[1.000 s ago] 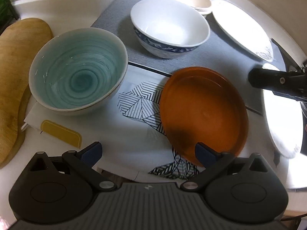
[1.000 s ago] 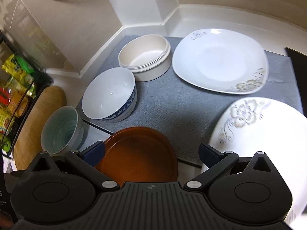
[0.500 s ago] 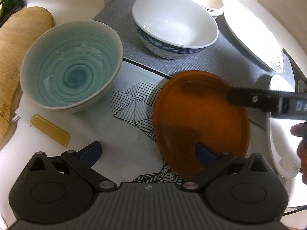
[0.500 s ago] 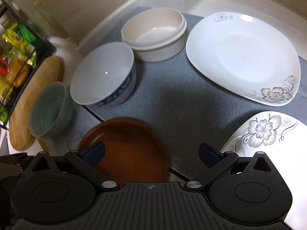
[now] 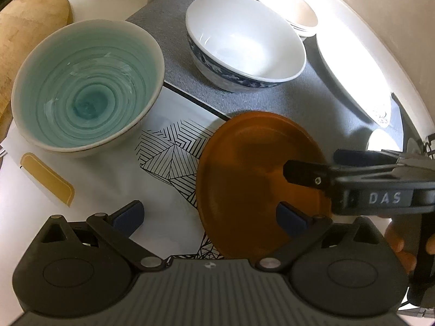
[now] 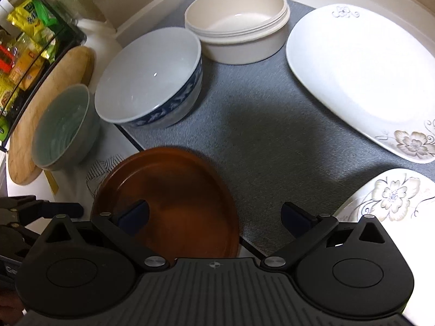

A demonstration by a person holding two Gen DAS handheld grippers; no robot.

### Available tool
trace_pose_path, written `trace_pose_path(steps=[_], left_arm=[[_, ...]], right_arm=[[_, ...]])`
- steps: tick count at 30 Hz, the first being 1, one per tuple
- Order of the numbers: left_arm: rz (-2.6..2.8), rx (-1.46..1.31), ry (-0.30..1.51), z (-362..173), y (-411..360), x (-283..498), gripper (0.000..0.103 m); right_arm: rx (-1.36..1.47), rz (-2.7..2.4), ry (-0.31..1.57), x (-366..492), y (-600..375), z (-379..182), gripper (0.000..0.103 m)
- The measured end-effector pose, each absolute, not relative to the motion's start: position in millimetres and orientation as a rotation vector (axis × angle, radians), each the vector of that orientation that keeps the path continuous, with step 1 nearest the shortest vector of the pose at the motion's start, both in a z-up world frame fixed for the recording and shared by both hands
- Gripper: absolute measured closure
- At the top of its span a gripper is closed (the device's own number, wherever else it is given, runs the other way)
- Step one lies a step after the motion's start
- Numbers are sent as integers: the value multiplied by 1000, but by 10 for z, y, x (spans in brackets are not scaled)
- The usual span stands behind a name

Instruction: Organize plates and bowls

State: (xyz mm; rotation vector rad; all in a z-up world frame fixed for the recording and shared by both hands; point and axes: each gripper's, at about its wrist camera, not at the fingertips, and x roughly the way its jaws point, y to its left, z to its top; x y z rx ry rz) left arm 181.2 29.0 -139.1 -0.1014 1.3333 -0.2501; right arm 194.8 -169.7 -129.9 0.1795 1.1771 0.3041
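A brown plate (image 5: 252, 174) (image 6: 168, 198) lies on a white patterned paper, half over the grey mat's edge. My left gripper (image 5: 209, 217) is open, its right finger over the plate's near rim. My right gripper (image 6: 214, 214) is open and low over the plate's right rim; it also shows in the left wrist view (image 5: 312, 174), reaching in from the right. A teal bowl (image 5: 84, 87) (image 6: 62, 130) sits left. A white bowl with a blue band (image 5: 244, 43) (image 6: 149, 78) stands on the mat beside stacked cream bowls (image 6: 236, 24).
A grey mat (image 6: 266, 135) carries a large white floral plate (image 6: 361, 73) and a second floral plate (image 6: 386, 198) at right. A wooden board (image 5: 24, 35) lies left. A rack of packets (image 6: 24, 46) stands far left. A yellow tag (image 5: 47, 183) lies on the paper.
Both grippers have moved closer to the brown plate. The right gripper has come in from the right over the plate's right side. Both stay open.
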Motion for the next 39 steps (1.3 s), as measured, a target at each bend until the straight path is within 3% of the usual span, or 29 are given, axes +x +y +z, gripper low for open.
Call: trace_pose_path(steps=[13, 17, 20, 22, 23, 24, 29, 32, 39], left_arm=[[-281, -91, 1305, -1319, 318, 1803, 7], [-292, -88, 1287, -1280, 322, 1802, 20], [-305, -101, 1279, -1264, 335, 1807, 34], [-320, -127, 1275, -1254, 363, 1808, 47], [-335, -150, 1274, -1253, 382, 1811, 59], [-342, -172, 1279, -1257, 411, 1814, 63], [-323, -188, 1266, -1260, 497, 1818, 81], [-321, -206, 1263, -1261, 551, 1810, 87], [-323, -200, 1247, -1234, 554, 1767, 89]], right_arm=[[125, 304, 1203, 1990, -1611, -1293, 0], [126, 292, 1216, 1998, -1601, -1293, 0], [131, 287, 1212, 1984, -1602, -1269, 10], [133, 305, 1202, 1972, -1597, -1241, 27], [126, 315, 1199, 1969, -1584, -1232, 34], [117, 328, 1198, 1960, -1569, -1224, 47], [19, 279, 1172, 1886, -1559, -1205, 87], [31, 271, 1158, 1843, -1648, -1160, 95], [0, 287, 1102, 1768, -1627, -984, 96]])
